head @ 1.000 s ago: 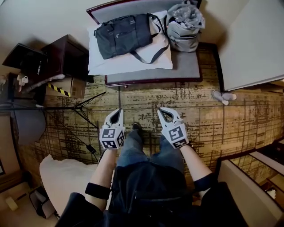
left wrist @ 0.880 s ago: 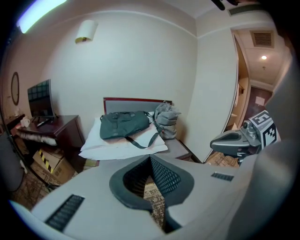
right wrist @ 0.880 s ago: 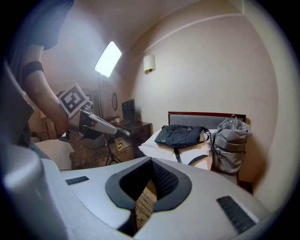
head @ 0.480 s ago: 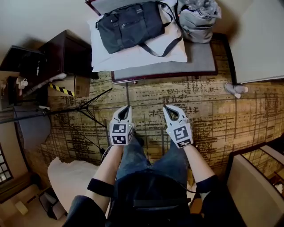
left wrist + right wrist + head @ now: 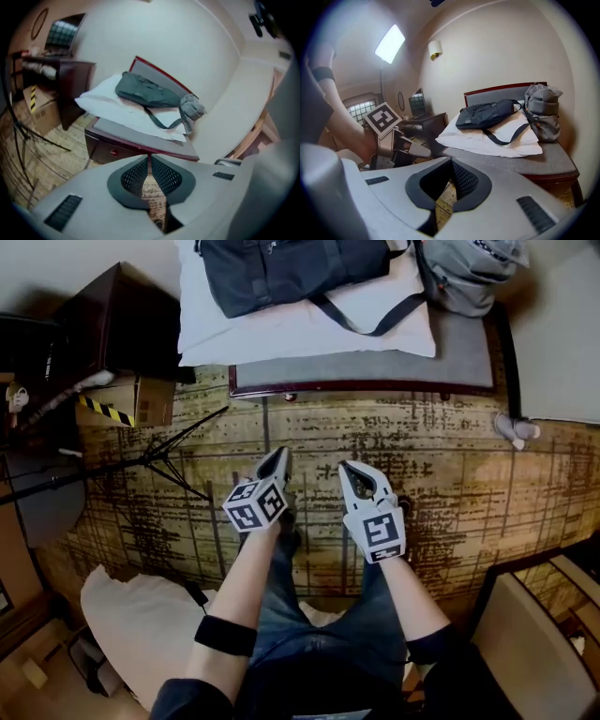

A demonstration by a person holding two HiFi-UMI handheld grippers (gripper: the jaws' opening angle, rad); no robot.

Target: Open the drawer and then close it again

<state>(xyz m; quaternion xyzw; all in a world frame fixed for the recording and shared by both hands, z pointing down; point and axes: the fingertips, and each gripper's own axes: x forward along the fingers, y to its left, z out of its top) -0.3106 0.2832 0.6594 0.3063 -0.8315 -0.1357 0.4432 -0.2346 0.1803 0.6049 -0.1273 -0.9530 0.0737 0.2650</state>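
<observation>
1. Brown-and-gold patterned carpet (image 5: 450, 456) covers the floor of a cream-walled room. At the left stand a dark wooden cabinet (image 5: 112, 320), a cardboard box (image 5: 141, 401) with yellow-and-black tape, and the thin black legs of a tripod (image 5: 141, 460).
2. Ahead of the person, at the far edge of the carpet, stands the bench (image 5: 375, 369), with a dark red frame and a grey padded top. It carries a white pillow (image 5: 300, 329) with a dark bag (image 5: 281, 268) lying on it. A grey backpack (image 5: 469, 273) sits at the bench's right end.
3. The drawer (image 5: 101, 146) sits in the bench's front face just under the padded top, pushed in flush. Its small red knob (image 5: 114, 152) faces out toward the carpet and the person. Its long axis lies level along the bench's front edge, left to right in the head view. The seams are dim, so where the drawer ends along that front probably cannot be told.
4. The left gripper (image 5: 279, 457) hangs over the carpet, apart from the bench and aimed at its front. Its jaws have just been opening and stand a narrow slit apart, with only carpet showing between them.
5. The right gripper (image 5: 349, 468) is just beside it, also short of the bench. Its jaws are pressed together with nothing between them.
</observation>
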